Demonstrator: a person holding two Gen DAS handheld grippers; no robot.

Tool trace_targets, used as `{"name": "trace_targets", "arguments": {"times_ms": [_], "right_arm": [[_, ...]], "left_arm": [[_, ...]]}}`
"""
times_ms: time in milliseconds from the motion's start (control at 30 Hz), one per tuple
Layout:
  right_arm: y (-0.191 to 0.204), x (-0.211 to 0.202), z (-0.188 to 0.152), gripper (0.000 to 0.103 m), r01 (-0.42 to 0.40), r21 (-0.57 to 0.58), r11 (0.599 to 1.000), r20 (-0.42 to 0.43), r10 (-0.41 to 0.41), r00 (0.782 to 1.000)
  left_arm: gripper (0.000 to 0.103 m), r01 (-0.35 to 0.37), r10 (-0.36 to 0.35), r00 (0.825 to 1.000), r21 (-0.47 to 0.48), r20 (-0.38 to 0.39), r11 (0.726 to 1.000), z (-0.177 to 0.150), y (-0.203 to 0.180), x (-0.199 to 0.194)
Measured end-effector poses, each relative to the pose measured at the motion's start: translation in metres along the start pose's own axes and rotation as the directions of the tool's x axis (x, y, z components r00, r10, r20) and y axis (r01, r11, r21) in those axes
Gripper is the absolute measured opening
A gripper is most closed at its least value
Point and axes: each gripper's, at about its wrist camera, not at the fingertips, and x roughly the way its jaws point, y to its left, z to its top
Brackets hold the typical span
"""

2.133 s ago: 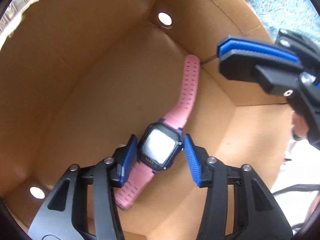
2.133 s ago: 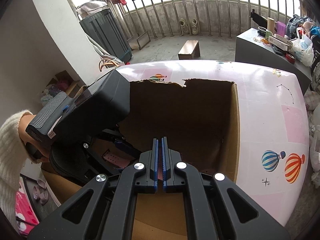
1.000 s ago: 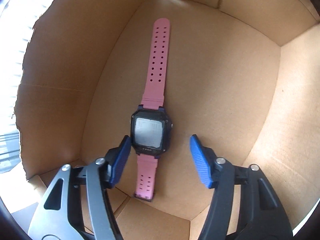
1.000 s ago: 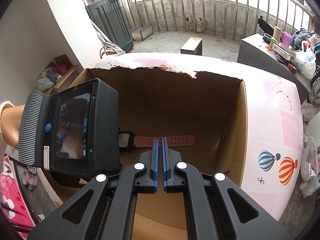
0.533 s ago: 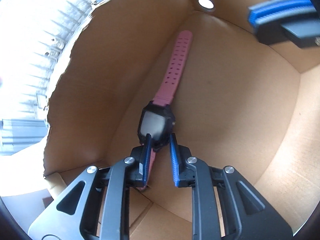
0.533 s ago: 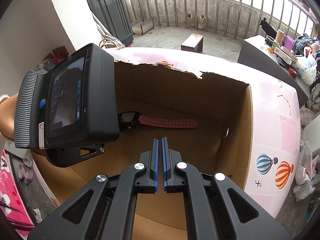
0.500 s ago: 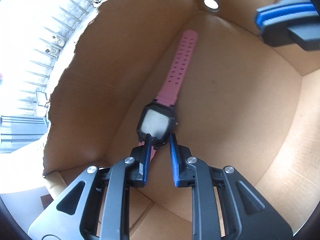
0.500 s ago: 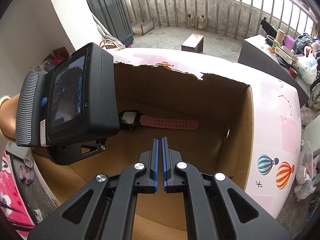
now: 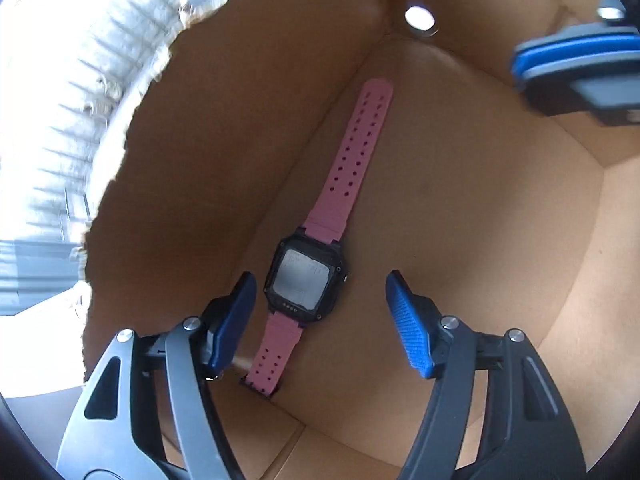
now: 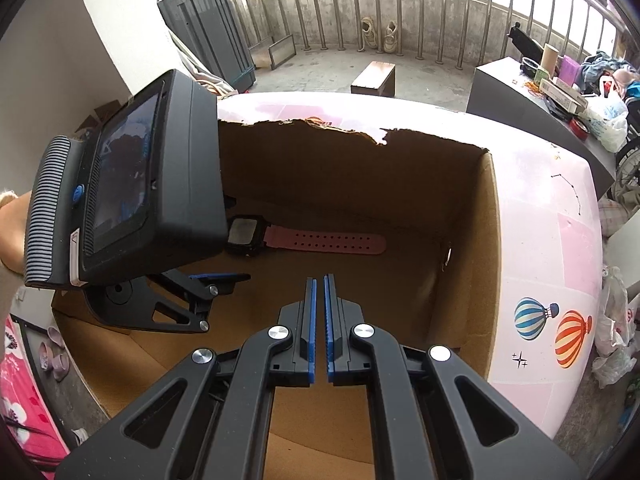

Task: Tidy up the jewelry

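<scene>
Jaws opening; watch [image 9: 306,280] seemingly free.

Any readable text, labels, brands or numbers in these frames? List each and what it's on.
None can be read.
Watch screen: faint grey marks, too blurred to read.
Left tool, white sticker on its housing: print too small to read.
Housing display: dark picture only, no legible text.
Pink table top: balloon and star pictures, no words.
Cardboard box: no print visible.

The left hand-held gripper [image 9: 320,312] points steeply down, its jaws opening with nothing pressed between them, while the right hand-held gripper [image 10: 319,304] hangs closed.
</scene>
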Motion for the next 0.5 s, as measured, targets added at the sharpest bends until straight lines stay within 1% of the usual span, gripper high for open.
{"name": "trace_targets", "arguments": {"times_ms": [33,67,100,133,167,200,233,267,300,333,433,500], "right_arm": [[-0.003,-0.002,-0.001,0.005,-0.009,0.017,1.0,0.008,0.009,1.0],[-0.004,-0.004,-0.003,0.005,-0.005,0.032,0.999,0.014,0.004,1.0],[-0.005,-0.006,-0.005,0.005,-0.006,0.039,0.999,0.021,0.005,1.0],[-0.006,-0.007,-0.008,0.005,-0.009,0.046,0.999,0.025,0.008,1.0],[-0.007,-0.008,-0.011,0.005,-0.011,0.053,0.999,0.024,0.009,1.0],[-0.007,-0.009,-0.013,0.005,-0.011,0.058,0.998,0.022,0.01,1.0],[-0.008,-0.01,-0.017,0.005,-0.011,0.061,0.998,0.022,0.01,1.0],[-0.008,-0.012,-0.02,0.005,-0.01,0.063,0.998,0.025,0.008,1.0],[-0.008,-0.014,-0.022,0.005,-0.006,0.063,0.998,0.028,0.005,1.0],[-0.007,-0.015,-0.023,0.005,-0.006,0.065,0.998,0.029,0.004,1.0],[-0.006,-0.018,-0.026,0.005,-0.013,0.065,0.998,0.034,0.011,0.999],[-0.006,-0.018,-0.026,0.005,-0.008,0.06,0.998,0.038,0.006,0.999]], "left_arm": [[0.067,-0.007,0.007,1.0,-0.013,-0.012,1.0,0.002,0.0,0.001],[0.058,0.006,-0.006,1.0,-0.022,-0.01,1.0,0.004,0.001,-0.002],[0.057,0.008,-0.008,1.0,-0.035,-0.012,0.999,0.003,0.002,-0.004],[0.048,-0.033,0.032,0.999,-0.037,-0.018,0.999,0.001,0.004,-0.014],[0.043,-0.041,0.04,0.999,-0.041,-0.02,0.998,-0.001,0.001,-0.015],[0.041,-0.066,0.065,0.998,-0.039,-0.025,0.997,-0.003,-0.008,-0.014],[0.034,-0.106,0.105,0.994,-0.027,-0.03,0.994,-0.004,-0.015,-0.017],[0.025,-0.165,0.165,0.986,-0.01,-0.041,0.986,-0.004,-0.023,-0.018],[0.022,-0.229,0.229,0.972,0.008,-0.046,0.973,-0.005,-0.031,-0.019],[0.019,-0.251,0.251,0.967,0.012,-0.045,0.968,-0.006,-0.035,-0.022],[0.019,-0.246,0.246,0.969,-0.019,-0.021,0.969,-0.009,-0.04,-0.037],[0.02,-0.25,0.251,0.968,-0.027,0.0,0.968,-0.012,-0.043,-0.047]]}}
